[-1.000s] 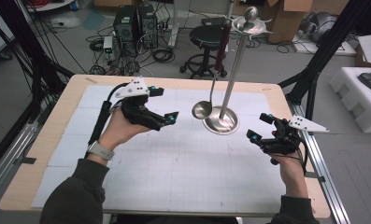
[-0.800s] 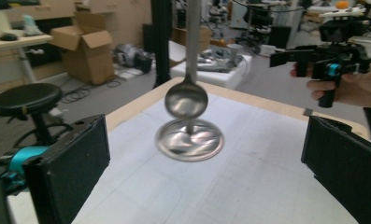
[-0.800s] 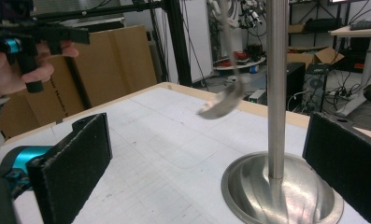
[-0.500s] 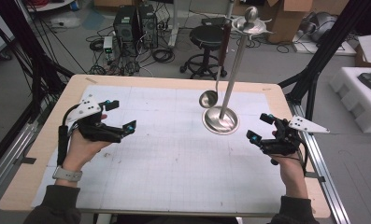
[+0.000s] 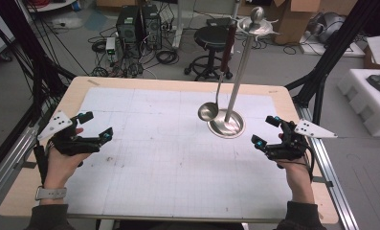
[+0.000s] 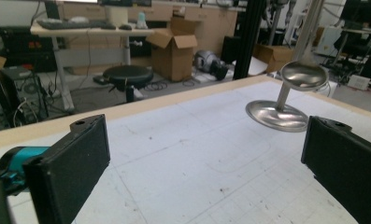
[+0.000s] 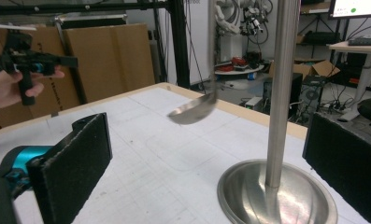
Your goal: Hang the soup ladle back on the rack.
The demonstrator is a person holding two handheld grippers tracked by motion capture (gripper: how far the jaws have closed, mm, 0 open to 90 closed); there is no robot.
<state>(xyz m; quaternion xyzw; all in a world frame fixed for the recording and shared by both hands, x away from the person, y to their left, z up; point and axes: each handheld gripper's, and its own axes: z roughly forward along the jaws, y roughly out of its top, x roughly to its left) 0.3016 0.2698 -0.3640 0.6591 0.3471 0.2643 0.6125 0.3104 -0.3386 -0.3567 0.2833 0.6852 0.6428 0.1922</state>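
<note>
The steel ladle (image 5: 209,109) hangs by its dark handle from the polished stand (image 5: 227,125) at the surface's (image 5: 144,167) far right, bowl just above the round base, so hanging looks done. Both the left tongs (image 5: 95,128) and right tongs (image 5: 265,131) rest spread and empty, well apart from it

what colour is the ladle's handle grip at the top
Dark reddish brown on the ladle, seen best in the high view.
</note>
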